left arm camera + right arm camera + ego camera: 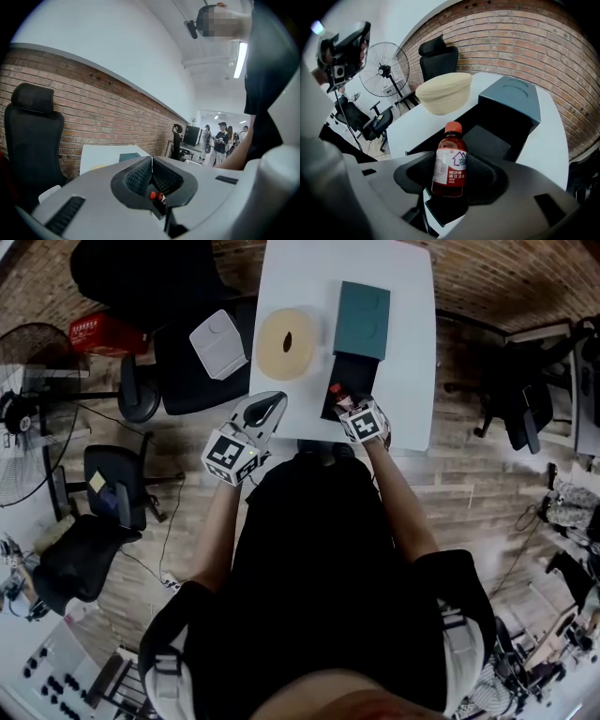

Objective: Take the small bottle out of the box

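Observation:
The small brown bottle (450, 164) has an orange-red cap and a white label. It stands upright between the pads of my right gripper (451, 157), which is shut on it. It is held over the near end of the open dark box (490, 138). In the head view, the right gripper (343, 401) is at the box's (350, 371) front end, and the bottle's cap (335, 390) shows just ahead of it. My left gripper (270, 409) hangs off the table's front left edge. Its jaws (152, 161) are shut, with nothing between them.
A teal lid (362, 320) lies behind the box on the white table (412, 381). A beige woven basket (286, 343) sits to the left of it. Black office chairs (178, 352) and a standing fan (23, 362) are left of the table, and a brick wall runs along the far side.

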`<state>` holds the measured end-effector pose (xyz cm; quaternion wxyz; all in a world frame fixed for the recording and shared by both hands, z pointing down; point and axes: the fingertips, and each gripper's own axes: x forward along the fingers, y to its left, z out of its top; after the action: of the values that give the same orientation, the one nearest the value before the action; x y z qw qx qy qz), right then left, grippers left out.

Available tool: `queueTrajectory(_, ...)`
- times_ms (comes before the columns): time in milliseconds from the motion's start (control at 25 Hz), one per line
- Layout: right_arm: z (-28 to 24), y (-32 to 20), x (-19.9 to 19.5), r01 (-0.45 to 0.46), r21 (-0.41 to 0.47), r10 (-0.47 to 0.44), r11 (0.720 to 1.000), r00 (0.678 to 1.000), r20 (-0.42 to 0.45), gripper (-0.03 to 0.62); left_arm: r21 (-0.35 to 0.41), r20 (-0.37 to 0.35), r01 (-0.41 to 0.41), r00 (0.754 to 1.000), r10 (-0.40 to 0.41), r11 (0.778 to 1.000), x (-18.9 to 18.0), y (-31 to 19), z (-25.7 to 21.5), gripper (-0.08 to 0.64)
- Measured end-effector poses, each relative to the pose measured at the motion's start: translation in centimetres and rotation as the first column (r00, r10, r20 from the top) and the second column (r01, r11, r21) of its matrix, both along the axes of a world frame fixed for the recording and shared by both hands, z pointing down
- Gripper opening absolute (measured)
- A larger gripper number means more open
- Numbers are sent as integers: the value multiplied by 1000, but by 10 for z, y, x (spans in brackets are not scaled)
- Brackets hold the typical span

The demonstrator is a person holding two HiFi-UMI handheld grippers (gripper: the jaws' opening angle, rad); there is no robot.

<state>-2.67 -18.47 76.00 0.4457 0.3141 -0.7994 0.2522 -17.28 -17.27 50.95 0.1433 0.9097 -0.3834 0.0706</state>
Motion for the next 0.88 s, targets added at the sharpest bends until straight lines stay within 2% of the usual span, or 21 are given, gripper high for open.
queueTrajectory(600, -51, -10, 12, -6, 95, -14, 995, 980, 198, 212, 18, -7, 27, 1000, -27, 999, 30, -1, -13, 21)
queueTrajectory(880, -82, -12, 12, 32, 148, -70, 988, 965, 253, 212, 23, -12, 61, 998, -61, 998, 38, 3, -19, 21)
